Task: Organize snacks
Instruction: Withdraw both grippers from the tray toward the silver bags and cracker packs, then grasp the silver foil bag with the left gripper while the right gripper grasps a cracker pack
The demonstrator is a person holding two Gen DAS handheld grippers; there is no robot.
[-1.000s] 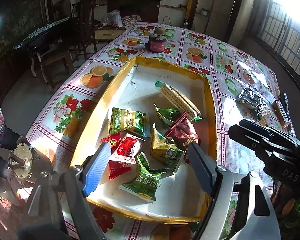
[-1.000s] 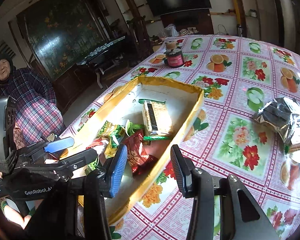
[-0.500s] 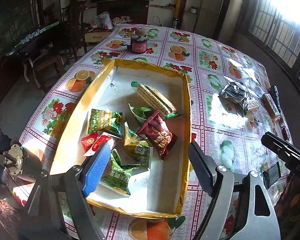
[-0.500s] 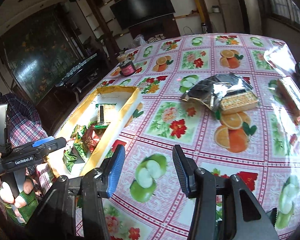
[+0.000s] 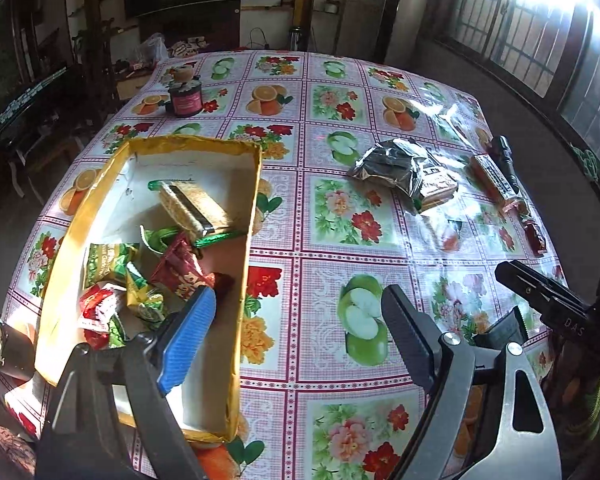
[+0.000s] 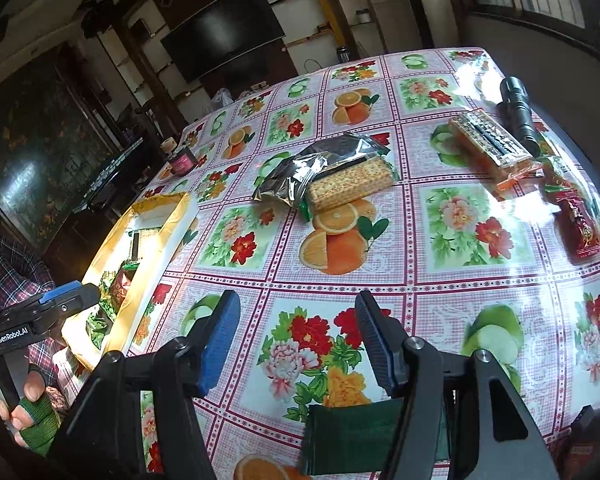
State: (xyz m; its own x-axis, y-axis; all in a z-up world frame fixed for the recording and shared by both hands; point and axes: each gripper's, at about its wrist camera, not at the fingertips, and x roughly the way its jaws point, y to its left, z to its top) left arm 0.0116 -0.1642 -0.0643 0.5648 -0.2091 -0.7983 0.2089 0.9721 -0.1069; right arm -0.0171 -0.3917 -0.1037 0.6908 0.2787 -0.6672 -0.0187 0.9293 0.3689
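A yellow-rimmed cardboard box (image 5: 249,216) holds several snack packets and a wafer pack (image 5: 192,204); it also shows at the left of the right wrist view (image 6: 156,236). On the flowered tablecloth lie a silver cracker pack (image 6: 340,172), an orange biscuit pack (image 6: 488,144) and a red snack packet (image 6: 580,224). My left gripper (image 5: 296,328) is open and empty, over the box's right wall and the table. My right gripper (image 6: 296,336) is open and empty above the tablecloth, short of the cracker pack.
A black flashlight (image 6: 518,112) lies at the table's far right edge by the biscuit pack. A dark jar (image 5: 186,98) stands at the far side of the table. A dark green cloth (image 6: 352,432) sits under my right gripper. Chairs and a dark cabinet stand left of the table.
Both grippers have swung right, away from the box interior toward the loose snacks on the tablecloth. Both stay open and empty.
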